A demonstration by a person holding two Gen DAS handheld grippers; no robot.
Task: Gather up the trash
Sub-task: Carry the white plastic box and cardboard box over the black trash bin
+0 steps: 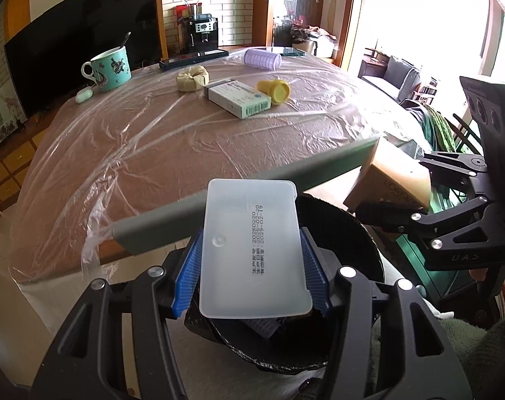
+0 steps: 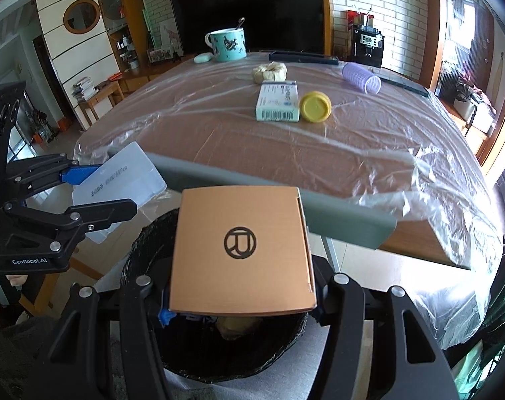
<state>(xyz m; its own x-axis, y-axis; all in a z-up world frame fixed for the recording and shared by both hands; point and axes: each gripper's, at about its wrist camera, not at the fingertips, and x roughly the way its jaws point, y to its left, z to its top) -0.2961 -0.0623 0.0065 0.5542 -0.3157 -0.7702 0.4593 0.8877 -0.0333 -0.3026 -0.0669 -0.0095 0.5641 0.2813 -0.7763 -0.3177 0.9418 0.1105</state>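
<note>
Now: both boxes over the bin

Left tool (image 1: 250,266) clamped on frosted plastic box (image 1: 252,250); right tool (image 2: 240,300) clamped on copper carton (image 2: 240,253). Both held above black-lined bin (image 2: 145,243) beside the counter (image 2: 219,140). Bin contents mostly hidden; something yellowish (image 2: 235,328), unclear. Mug (image 2: 227,45) holds a spoon.

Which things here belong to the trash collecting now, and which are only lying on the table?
In the job:
- frosted white plastic box, held by left gripper
- copper square carton, held by right gripper
- black-lined bin

Just lying:
- turquoise mug
- yellow cap
- medicine box
- lilac roller
</note>
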